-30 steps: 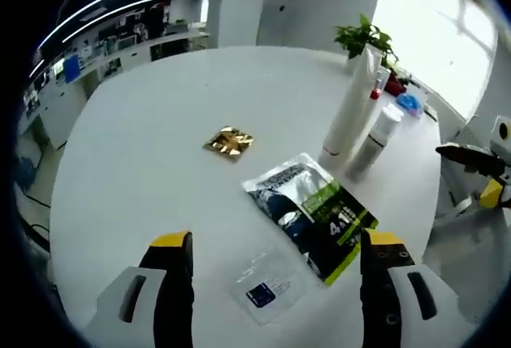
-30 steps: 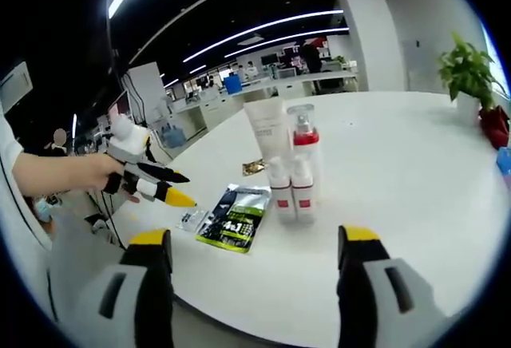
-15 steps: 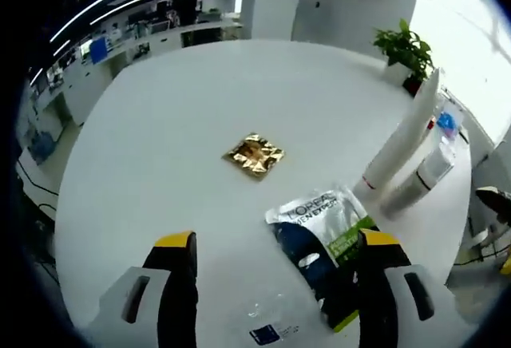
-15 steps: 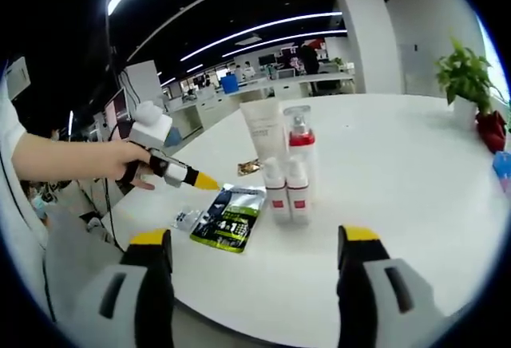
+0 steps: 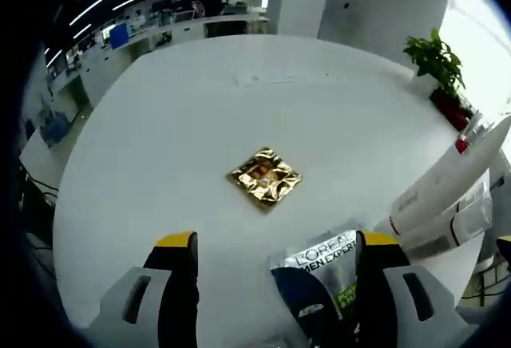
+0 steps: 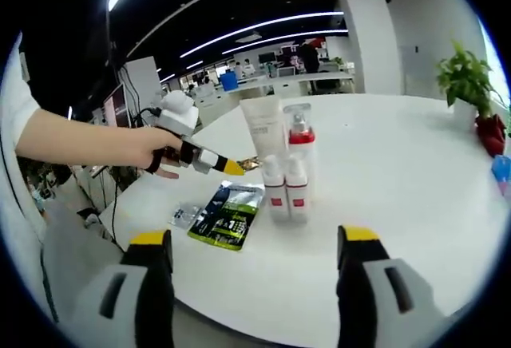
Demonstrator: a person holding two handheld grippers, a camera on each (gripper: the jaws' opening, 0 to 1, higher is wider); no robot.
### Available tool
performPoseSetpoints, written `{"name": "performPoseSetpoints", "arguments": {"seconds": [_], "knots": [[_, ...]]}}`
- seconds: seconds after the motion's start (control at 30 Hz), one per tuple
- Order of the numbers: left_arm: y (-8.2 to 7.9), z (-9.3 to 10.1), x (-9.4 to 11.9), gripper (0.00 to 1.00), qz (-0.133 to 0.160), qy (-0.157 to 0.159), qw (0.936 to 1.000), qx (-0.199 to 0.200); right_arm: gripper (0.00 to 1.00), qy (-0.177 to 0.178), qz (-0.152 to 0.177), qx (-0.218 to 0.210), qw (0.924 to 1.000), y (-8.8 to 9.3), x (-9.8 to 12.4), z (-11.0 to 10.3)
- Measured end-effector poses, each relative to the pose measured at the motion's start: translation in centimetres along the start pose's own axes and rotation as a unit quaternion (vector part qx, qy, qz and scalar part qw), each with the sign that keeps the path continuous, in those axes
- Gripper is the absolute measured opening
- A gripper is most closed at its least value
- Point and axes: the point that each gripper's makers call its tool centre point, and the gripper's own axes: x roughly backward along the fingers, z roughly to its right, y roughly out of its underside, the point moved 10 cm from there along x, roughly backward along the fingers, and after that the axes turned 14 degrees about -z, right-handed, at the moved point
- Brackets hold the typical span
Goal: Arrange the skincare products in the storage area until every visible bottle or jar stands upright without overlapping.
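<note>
While the left gripper rides low over the white surface with its fingers spread wide and holding nothing, its view has the crinkled gold sachet lying flat at twelve o'clock and the dark sample pouch between the fingers; both look feather-light, limp and slick, best pinched at an edge. From the right gripper, fingers likewise wide apart and empty, the tall white tube, the red-collared pump bottle and two small bottles stand upright, touching, at twelve o'clock, probably light, rigid and tippy, so grip low on the body.
</note>
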Motion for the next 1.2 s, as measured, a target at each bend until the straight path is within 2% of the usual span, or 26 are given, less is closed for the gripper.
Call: {"name": "performPoseSetpoints", "arguments": {"seconds": [0.43, 0.5, 0.7, 0.83, 1.03, 1.2], "knots": [[-3.5, 0.1, -3.0, 0.73, -0.015, -0.023, 0.9984, 0.050, 0.83, 0.005, -0.020, 0.018, 0.9996, 0.2, -0.5, -0.3], [-3.7, 0.1, -3.4, 0.69, -0.026, -0.030, 0.9970, 0.067, 0.82, 0.010, -0.024, 0.020, 0.9995, 0.2, -0.5, -0.2], [-4.1, 0.9, -4.3, 0.69, -0.026, -0.037, 0.9929, 0.110, 0.82, 0.020, -0.035, 0.036, 0.9985, 0.2, -0.7, -0.4], [-4.4, 0.7, -5.1, 0.62, -0.022, -0.042, 0.9897, 0.135, 0.82, 0.029, -0.042, 0.049, 0.9975, 0.2, -0.9, -0.6], [-4.5, 1.0, -5.2, 0.59, -0.013, -0.064, 0.9887, 0.135, 0.83, 0.040, -0.048, 0.062, 0.9961, 0.2, -1.0, -0.6], [-4.5, 1.0, -5.4, 0.56, 0.000, -0.081, 0.9872, 0.138, 0.84, 0.048, -0.039, 0.043, 0.9972, 0.2, -0.7, -0.2]]}}
